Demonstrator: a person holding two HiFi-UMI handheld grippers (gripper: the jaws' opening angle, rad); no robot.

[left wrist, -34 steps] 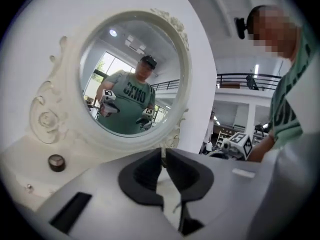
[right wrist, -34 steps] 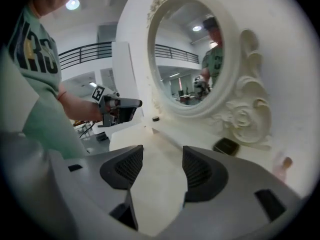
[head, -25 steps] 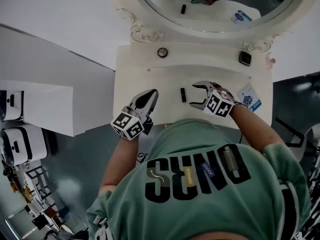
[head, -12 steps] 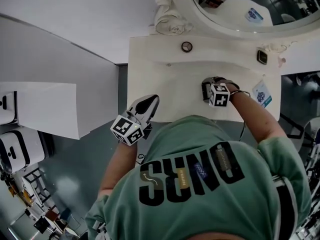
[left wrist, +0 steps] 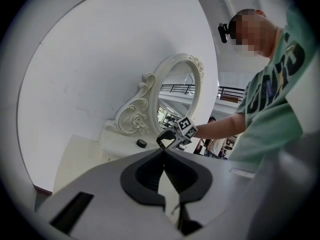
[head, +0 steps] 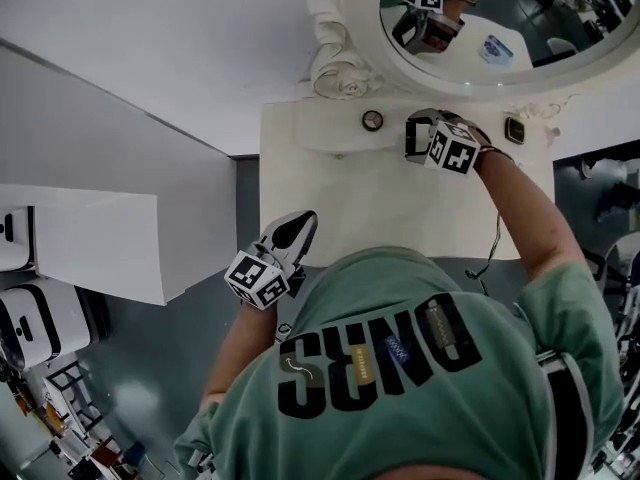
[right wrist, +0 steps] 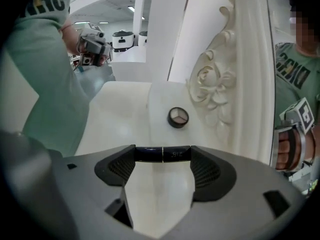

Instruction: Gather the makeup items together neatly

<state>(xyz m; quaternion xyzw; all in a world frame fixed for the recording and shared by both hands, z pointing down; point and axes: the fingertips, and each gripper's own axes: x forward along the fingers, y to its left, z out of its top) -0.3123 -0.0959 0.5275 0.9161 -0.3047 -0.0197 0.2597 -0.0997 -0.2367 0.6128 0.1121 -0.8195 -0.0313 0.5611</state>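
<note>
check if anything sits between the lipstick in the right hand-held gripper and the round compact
Nothing visible. The lipstick spans the jaws of the right hand-held gripper, which have just been opening, and only bare table lies between it and the round compact.

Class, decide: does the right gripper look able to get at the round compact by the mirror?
Likely yes for reach: the right gripper sits beside the round compact, bare ledge between them. But its jaws grip a dark lipstick tube, so grasping looks unlikely.
</note>
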